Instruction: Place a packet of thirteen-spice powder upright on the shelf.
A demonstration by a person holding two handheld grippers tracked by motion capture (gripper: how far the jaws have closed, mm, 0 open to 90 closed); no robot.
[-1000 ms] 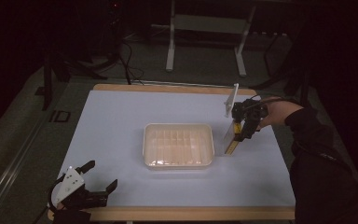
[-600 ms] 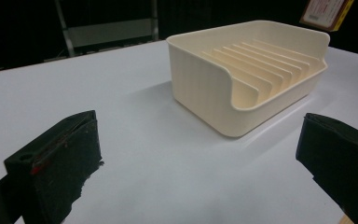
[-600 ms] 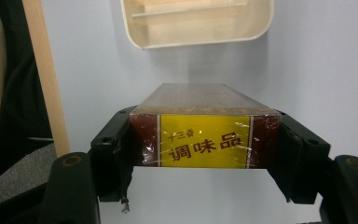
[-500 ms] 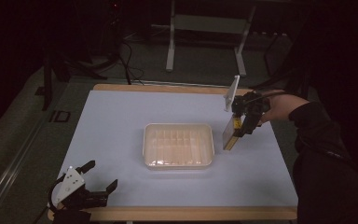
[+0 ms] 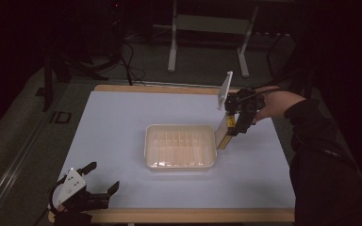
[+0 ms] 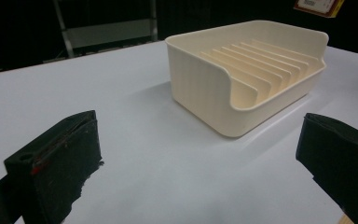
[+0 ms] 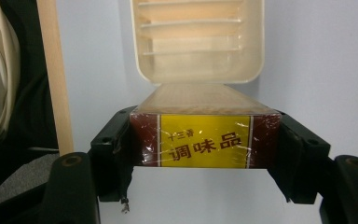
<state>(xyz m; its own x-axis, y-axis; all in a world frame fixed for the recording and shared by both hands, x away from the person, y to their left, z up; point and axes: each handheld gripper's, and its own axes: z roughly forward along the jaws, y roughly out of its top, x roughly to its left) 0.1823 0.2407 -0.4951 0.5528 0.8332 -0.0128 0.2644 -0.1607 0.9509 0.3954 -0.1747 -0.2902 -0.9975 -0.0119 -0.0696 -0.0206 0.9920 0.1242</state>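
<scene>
Seasoning box (image 7: 205,140) between right gripper (image 7: 205,154) jaws

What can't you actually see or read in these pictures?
- Box: its far end is foreshortened in the right claw view; in the high view its label is too small to read.
- Ribbed tray: far end cut off by the top edge, right claw view.
- Left claw: body out of frame.
</scene>
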